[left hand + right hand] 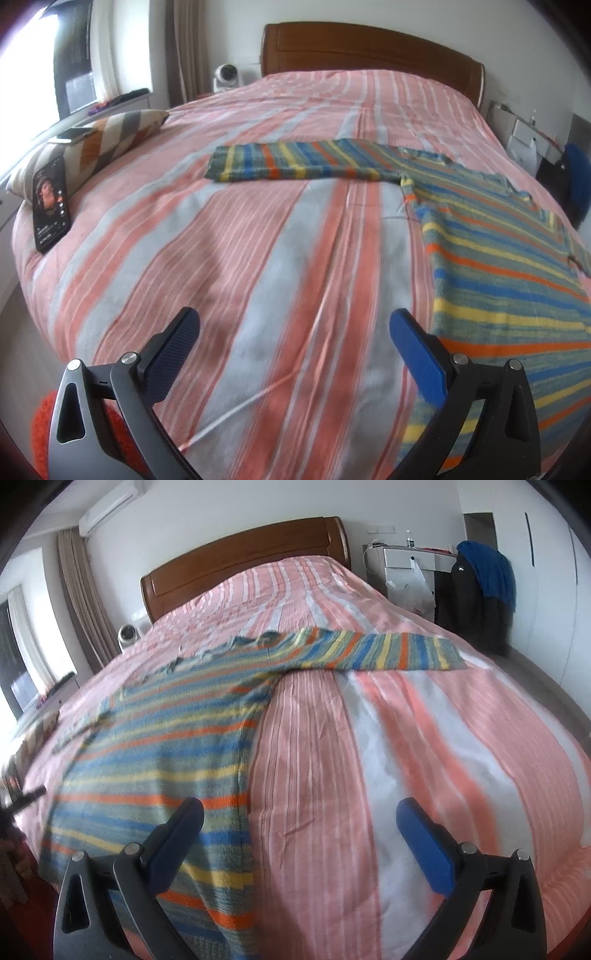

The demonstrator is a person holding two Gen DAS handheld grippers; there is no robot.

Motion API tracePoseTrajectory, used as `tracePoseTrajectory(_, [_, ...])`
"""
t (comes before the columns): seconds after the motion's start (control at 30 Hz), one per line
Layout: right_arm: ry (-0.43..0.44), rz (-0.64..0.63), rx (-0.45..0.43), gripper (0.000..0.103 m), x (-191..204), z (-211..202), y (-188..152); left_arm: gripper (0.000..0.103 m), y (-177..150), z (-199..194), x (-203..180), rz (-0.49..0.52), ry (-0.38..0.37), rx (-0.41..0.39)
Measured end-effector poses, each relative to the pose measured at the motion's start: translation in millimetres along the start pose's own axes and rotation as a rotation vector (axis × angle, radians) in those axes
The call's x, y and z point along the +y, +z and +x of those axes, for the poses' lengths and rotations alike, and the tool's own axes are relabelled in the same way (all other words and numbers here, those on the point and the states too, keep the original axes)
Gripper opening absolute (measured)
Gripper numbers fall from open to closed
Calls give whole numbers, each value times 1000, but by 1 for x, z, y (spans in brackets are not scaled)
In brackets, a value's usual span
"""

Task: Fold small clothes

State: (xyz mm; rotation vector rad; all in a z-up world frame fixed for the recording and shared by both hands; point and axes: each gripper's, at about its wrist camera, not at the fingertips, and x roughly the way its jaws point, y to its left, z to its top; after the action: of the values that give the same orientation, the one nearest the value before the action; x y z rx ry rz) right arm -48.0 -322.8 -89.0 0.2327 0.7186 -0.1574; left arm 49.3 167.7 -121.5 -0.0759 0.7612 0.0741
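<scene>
The striped sweater (491, 258) lies spread flat on the bed (258, 277), over the pink-and-white striped cover, its body running down toward the near edge and hanging a little over it. One sleeve (303, 166) stretches straight out sideways across the cover, and in the right wrist view the other sleeve (384, 650) does the same on the opposite side. The left hand-held gripper (295, 354) hovers above bare cover just beside the sweater's edge, jaws spread wide, nothing between them. The right hand-held gripper (299, 838) is just as wide apart and holding nothing; its dark finger sits over the sweater's hem while the blue one is over the cover. Off to the far side a patterned pillow (96, 144) rests near the bed's edge with a phone (51, 203) leaning against it, screen lit. The wooden headboard (369, 48) stands at the far end, a small white camera (226, 75) beside it.
</scene>
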Motion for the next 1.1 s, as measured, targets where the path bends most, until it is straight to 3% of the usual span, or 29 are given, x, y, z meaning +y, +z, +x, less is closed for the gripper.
tracePoseTrajectory(0.2, [65, 16, -42, 103, -38, -15, 63, 102, 0, 3, 4, -17, -3, 9])
tracePoseTrajectory(0.3, [126, 64, -11, 103, -73, -2, 105, 102, 0, 4, 4, -23, -3, 10])
tracePoseTrajectory(0.43, [187, 283, 24, 102, -141, 36, 133, 102, -1, 4, 2, -17, -2, 10])
tracePoseTrajectory(0.57, [271, 669, 89, 88, -215, 87, 123, 102, -2, 5, -1, -3, 6, 9])
tracePoseTrajectory(0.63, [284, 777, 78, 83, -237, 101, 119, 102, -3, 7, -2, -2, 8, 15])
tracePoseTrajectory(0.7, [276, 781, 60, 83, -245, 108, 126, 102, -3, 10, -2, -2, 11, 23])
tracePoseTrajectory(0.9, [228, 736, 140, 82, -245, 129, 141, 102, -4, 16, -7, 10, 20, 43])
tracePoseTrajectory(1.1, [273, 765, 183, 82, -257, 143, 144, 102, -6, 18, -10, 28, 24, 46])
